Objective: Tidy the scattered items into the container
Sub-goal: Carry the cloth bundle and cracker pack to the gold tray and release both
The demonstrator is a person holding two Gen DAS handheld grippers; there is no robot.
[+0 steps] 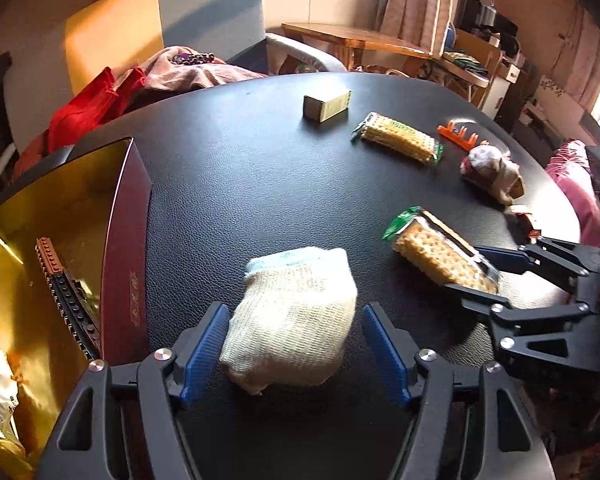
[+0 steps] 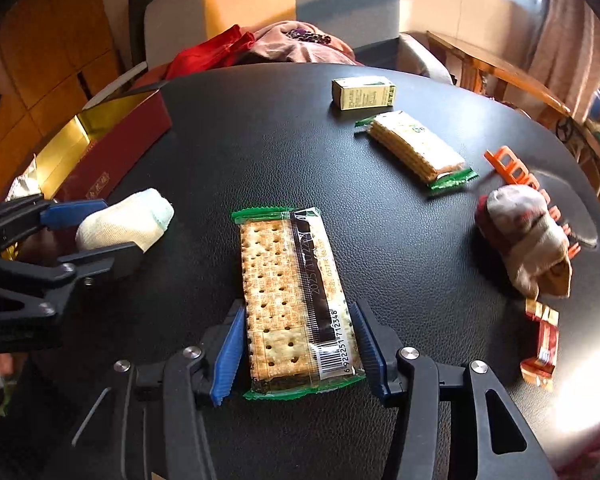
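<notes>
Straddling the rolled cream knitted sock (image 1: 290,316), my left gripper (image 1: 292,354) gaped wide; my right gripper (image 2: 296,350) bracketed the green-edged clear cracker packet (image 2: 296,296), grip uncertain. Red gold-lined box (image 1: 126,240) held little; most remained.

Left gripper (image 1: 292,344) is straddling the white sock (image 1: 292,320); right gripper (image 2: 298,354) is straddling the near cracker pack (image 2: 294,296), pads nearly touching it. The two grippers are sitting close side by side, crowding the lane between them. Bare black table (image 1: 240,152) is lying open between the sock and the red box (image 1: 126,256), whose upright wall is blocking low entry. Far right is cluttering up: second cracker pack (image 2: 418,148), small carton (image 2: 364,92), orange comb (image 2: 512,168), rolled dark sock (image 2: 524,240), red wrapper (image 2: 542,344).
</notes>
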